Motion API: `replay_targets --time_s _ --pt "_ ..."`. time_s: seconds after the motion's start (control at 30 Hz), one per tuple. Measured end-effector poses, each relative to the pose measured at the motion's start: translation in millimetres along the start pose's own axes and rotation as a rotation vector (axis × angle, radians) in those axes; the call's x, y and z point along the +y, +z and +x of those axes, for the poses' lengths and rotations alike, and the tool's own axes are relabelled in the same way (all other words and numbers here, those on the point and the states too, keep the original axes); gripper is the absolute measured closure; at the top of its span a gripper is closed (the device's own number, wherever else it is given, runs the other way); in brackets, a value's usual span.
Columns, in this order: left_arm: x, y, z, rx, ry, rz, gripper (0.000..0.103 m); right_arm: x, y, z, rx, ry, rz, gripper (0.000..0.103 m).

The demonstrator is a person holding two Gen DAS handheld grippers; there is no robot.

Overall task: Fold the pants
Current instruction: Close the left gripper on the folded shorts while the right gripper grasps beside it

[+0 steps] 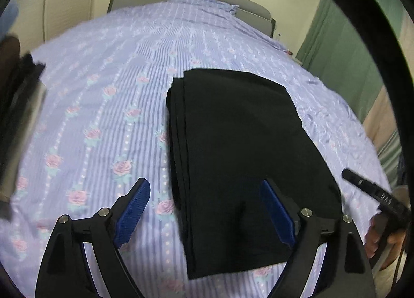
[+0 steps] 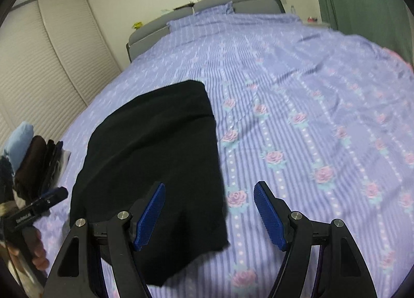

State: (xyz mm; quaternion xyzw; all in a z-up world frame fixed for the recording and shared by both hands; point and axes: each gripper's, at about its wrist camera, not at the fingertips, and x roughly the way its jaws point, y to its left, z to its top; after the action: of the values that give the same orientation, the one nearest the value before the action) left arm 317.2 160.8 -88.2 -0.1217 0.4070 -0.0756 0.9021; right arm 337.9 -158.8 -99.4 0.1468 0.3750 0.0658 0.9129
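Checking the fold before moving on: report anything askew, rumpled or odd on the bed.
Nothing much stands out. The black folded pants lie flat as a neat rectangle on the lilac rose-print bedsheet, layers aligned along the left edge. Only the sheet shows light wrinkles near the far right side. Both grippers are open, holding nothing.

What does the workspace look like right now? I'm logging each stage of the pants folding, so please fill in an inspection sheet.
Surface: bed with a lilac flowered sheet, mildly creased.
Job's things: black pants folded into a flat rectangle on the sheet.
Clutter: stack of folded clothes at the bed's edge.
Grippers: left gripper and right gripper both with jaws open, holding nothing.
Cables: nothing seen.
Surroundings: grey headboard, louvred closet doors, green curtain.
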Motion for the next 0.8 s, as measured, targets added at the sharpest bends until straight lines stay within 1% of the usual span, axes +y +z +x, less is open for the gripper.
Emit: replay_targets --time_s 0.1,0.17,0.27,0.37,0.47,0.53,0.67,0.8 --pt "11.4 1.5 14.9 0.024 -0.048 -0.078 0.016 -0.3 -3.0 14.7 0.035 0.011 0.027 0.031" --pt "18.4 -0.3 24.6 0.041 -0.096 -0.128 0.016 -0.7 -6.9 21.6 0.054 0.018 0.04 0.031" --pt "29.5 -4.0 36.2 0.063 -0.1 -0.192 0.016 -0.5 -12.2 32.2 0.082 0.021 0.041 0.031" --pt "34.1 -14.8 39.1 0.069 -0.147 -0.225 0.016 -1.2 -15.9 37.2 0.091 0.018 0.037 0.031" --pt "33.1 -21.9 37.3 0.052 -0.175 -0.23 0.017 -3.4 -19.3 36.6 0.084 0.047 0.061 0.031" --pt "34.2 -23.9 39.4 0.053 -0.215 -0.257 0.017 -3.1 -20.9 38.4 0.086 0.055 0.066 0.031" --pt "38.9 -19.4 49.5 0.058 -0.325 -0.328 0.018 2.4 -20.3 41.6 0.085 0.061 0.027 0.031" --pt "41.7 -9.3 64.6 0.051 -0.368 -0.374 0.018 6.9 -16.0 47.6 0.09 0.069 0.002 0.031"
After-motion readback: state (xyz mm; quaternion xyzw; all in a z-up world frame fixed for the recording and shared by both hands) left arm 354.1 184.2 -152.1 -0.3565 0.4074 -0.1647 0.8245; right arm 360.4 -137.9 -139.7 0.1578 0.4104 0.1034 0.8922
